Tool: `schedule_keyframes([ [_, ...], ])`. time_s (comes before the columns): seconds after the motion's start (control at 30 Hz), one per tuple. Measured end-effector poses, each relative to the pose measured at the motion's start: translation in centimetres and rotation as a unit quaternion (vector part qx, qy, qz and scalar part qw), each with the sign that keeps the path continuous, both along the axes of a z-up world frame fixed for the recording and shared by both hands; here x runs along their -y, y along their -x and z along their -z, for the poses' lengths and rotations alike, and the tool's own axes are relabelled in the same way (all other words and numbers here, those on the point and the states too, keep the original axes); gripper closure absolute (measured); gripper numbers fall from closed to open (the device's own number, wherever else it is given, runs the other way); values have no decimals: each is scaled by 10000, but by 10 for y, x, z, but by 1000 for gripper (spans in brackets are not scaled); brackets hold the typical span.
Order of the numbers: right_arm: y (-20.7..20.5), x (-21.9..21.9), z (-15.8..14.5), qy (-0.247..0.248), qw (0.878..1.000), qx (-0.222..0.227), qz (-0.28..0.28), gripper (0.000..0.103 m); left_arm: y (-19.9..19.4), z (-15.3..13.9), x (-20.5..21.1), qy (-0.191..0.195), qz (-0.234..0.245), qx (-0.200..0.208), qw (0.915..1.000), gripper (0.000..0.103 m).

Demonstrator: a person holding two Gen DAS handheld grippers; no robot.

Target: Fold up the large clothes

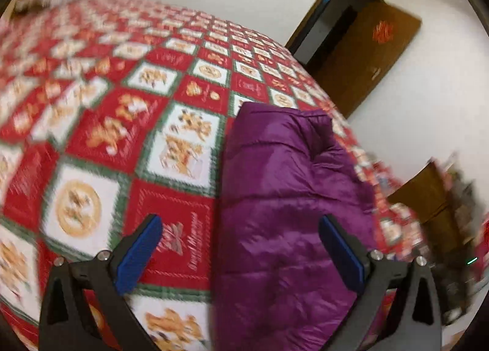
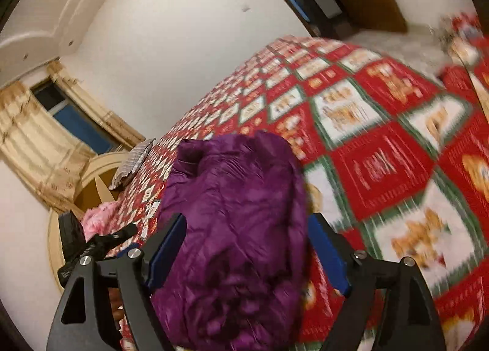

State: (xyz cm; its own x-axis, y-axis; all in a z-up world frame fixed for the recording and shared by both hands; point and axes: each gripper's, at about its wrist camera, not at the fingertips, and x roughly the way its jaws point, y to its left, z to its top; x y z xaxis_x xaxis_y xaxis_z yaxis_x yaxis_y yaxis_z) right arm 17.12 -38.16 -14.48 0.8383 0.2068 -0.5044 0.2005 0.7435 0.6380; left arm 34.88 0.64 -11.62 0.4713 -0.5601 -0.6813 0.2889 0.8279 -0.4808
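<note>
A purple puffer jacket lies folded into a long bundle on the bed's red, white and green patterned quilt. My left gripper is open above the quilt. Its right finger hangs over the jacket and its left finger over bare quilt. In the right wrist view the same jacket runs away from me between the blue pads of my right gripper. That gripper is open and stands wide on either side of the bundle, gripping nothing. The picture is blurred.
A grey striped pillow and a pink cloth lie at the bed's far left. A brown door stands open by the white wall. Low wooden furniture is beside the bed. A curtained window is behind the headboard.
</note>
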Motion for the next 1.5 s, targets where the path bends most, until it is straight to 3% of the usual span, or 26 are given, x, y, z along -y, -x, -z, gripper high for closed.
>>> schedule_keyframes([
  [0.1, 0, 5, 8, -219, 9997, -97, -42, 21, -6, 3, 10, -88, 142, 94, 9998, 0],
  [0.27, -26, 7, 21, -153, 9991, -334, -223, 21, -11, 15, 50, -714, 720, 310, 9944, 6],
  [0.43, -49, -7, 46, -112, 9975, -490, -495, 21, -11, 25, 49, -393, 837, 175, 9956, 6],
  [0.6, -58, -33, 47, 439, 9961, -424, -631, 22, -12, 44, 44, 136, 1055, -141, 9942, 8],
  [0.63, -60, -35, 47, 494, 9957, -459, -641, 25, -12, 47, 43, 243, 1081, -192, 9937, 11],
  [0.73, -60, -43, 47, 408, 9955, -494, -696, 48, -6, 42, 42, 186, 1176, -27, 9929, 26],
  [0.8, -57, -50, 42, 536, 9946, -534, -708, 61, 4, 34, 42, 36, 1265, 213, 9917, 40],
  [0.97, -45, -54, 26, 496, 9946, -539, -736, 75, 18, 14, 41, -56, 1342, 474, 9898, 57],
  [1.23, 9, -34, -20, 376, 9982, 52, -475, 77, 45, -22, 65, 128, 1638, 636, 9844, 58],
  [1.5, 49, 32, -62, 888, 9958, 84, 187, 78, 48, -35, 139, 322, 1990, 598, 9776, 58],
])
